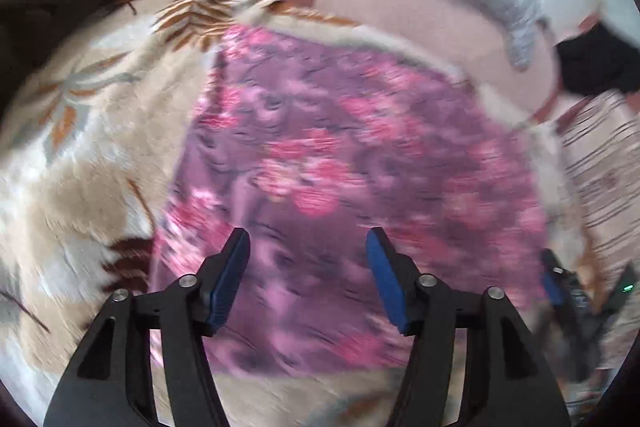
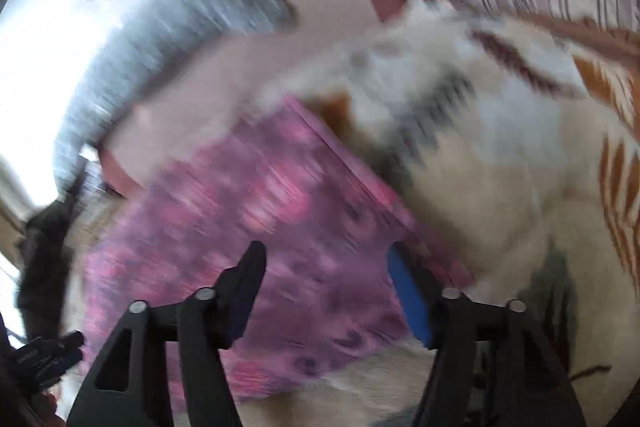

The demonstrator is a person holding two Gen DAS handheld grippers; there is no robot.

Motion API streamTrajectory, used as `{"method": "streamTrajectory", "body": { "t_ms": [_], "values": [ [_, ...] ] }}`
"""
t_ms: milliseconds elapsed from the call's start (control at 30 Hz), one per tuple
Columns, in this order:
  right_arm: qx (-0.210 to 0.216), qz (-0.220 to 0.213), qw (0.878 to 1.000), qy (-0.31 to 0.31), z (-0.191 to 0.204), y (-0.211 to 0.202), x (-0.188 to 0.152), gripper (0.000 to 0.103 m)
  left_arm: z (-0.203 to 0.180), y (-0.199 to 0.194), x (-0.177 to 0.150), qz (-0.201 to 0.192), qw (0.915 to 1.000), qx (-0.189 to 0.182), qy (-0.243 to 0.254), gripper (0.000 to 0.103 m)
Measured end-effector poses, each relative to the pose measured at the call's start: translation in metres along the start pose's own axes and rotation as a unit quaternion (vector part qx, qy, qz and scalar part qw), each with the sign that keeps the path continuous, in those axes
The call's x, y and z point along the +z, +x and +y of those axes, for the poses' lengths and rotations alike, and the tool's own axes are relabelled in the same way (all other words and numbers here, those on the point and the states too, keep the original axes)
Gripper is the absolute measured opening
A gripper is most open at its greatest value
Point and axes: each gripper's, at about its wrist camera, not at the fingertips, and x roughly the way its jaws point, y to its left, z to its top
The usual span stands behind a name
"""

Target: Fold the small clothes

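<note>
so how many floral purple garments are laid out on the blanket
1. The purple floral garment lies flat on the cream leaf-print blanket, under both open grippers. Both views are blurred, so others outside the frame may be missed.

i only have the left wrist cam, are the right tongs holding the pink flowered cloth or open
observer: Open. The right tongs stand spread over the pink flowered cloth, with nothing pinched between them.
operator: which edge of the cloth are they near
observer: The straight hemmed edge runs diagonally past their blue pad, and the fluffy blanket lies just beyond it.
</note>
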Motion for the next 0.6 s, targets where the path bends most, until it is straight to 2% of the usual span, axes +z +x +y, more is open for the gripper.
{"method": "streamTrajectory", "body": {
  "t_ms": [33, 67, 100, 133, 300, 400, 533, 600],
  "values": [
    [0.0, 0.007, 1.0, -0.004, -0.001, 0.005, -0.002, 0.067, 0.004, 0.013, 0.0, 0.018, 0.9997, 0.017, -0.002, 0.06],
    [-0.003, -0.005, 1.0, -0.023, 0.003, 0.003, -0.003, 0.069, 0.007, 0.019, -0.001, 0.018, 0.9996, 0.023, -0.001, 0.061],
    [-0.006, -0.001, 0.999, -0.037, 0.007, 0.002, -0.003, 0.077, 0.005, 0.018, -0.002, -0.002, 0.9996, 0.026, 0.007, 0.067],
    [-0.007, 0.006, 0.999, -0.052, 0.013, 0.004, -0.004, 0.085, 0.002, 0.018, -0.003, -0.003, 0.9996, 0.025, 0.014, 0.075],
    [-0.038, 0.026, 0.992, -0.118, 0.035, 0.014, -0.014, 0.103, -0.014, 0.029, -0.01, -0.011, 0.9972, 0.043, 0.06, 0.087],
    [-0.055, 0.039, 0.988, -0.136, 0.042, 0.018, -0.016, 0.103, -0.015, 0.031, -0.01, -0.011, 0.9967, 0.045, 0.067, 0.094],
    [-0.053, 0.051, 0.987, -0.142, 0.039, 0.021, -0.015, 0.103, -0.017, 0.032, -0.011, -0.009, 0.9965, 0.042, 0.072, 0.103],
    [-0.058, 0.056, 0.985, -0.152, 0.041, 0.025, -0.015, 0.103, -0.02, 0.035, -0.012, -0.009, 0.9958, 0.049, 0.077, 0.103]
  ]
}}
